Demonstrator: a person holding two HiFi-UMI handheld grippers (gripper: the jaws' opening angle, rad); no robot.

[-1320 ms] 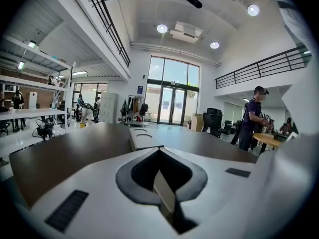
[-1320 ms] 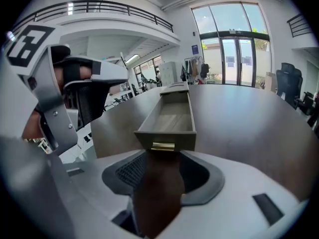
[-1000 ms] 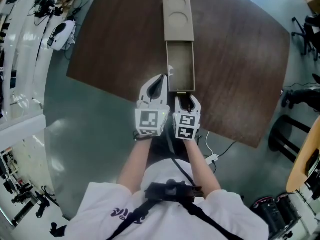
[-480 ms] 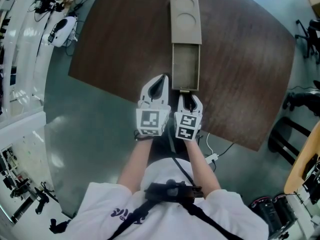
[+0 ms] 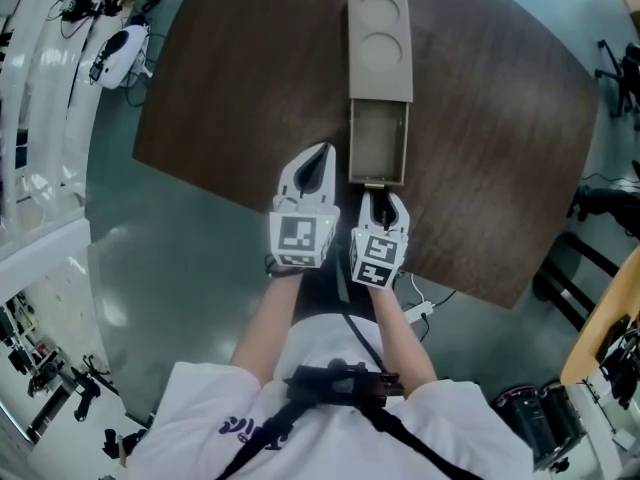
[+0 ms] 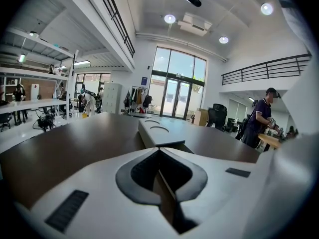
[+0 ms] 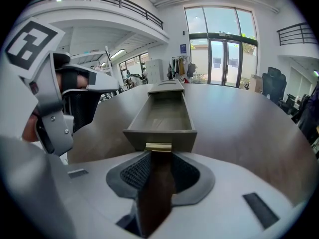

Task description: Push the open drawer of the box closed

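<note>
A tan box (image 5: 380,43) with two round recesses on top lies on the dark wooden table (image 5: 240,88). Its drawer (image 5: 378,148) stands partly pulled out toward me and is empty. My right gripper (image 5: 384,198) sits at the drawer's front, its tips against the small brass handle (image 7: 158,147). Its jaws have just been closing; a narrow gap remains and nothing is between them. My left gripper (image 5: 320,153) hovers over the table just left of the drawer, jaws meeting at the tips, holding nothing. The box (image 6: 159,132) lies ahead of it.
The table's near edge runs slanted under my hands, with grey floor below. A white device (image 5: 118,50) lies off the table at the far left. A cable and plug (image 5: 420,313) lie on the floor at right. A person (image 6: 260,123) stands far off.
The drawer has slid further into the box, so less of it shows. Both grippers have moved forward with it, the right one staying at the drawer's front.
</note>
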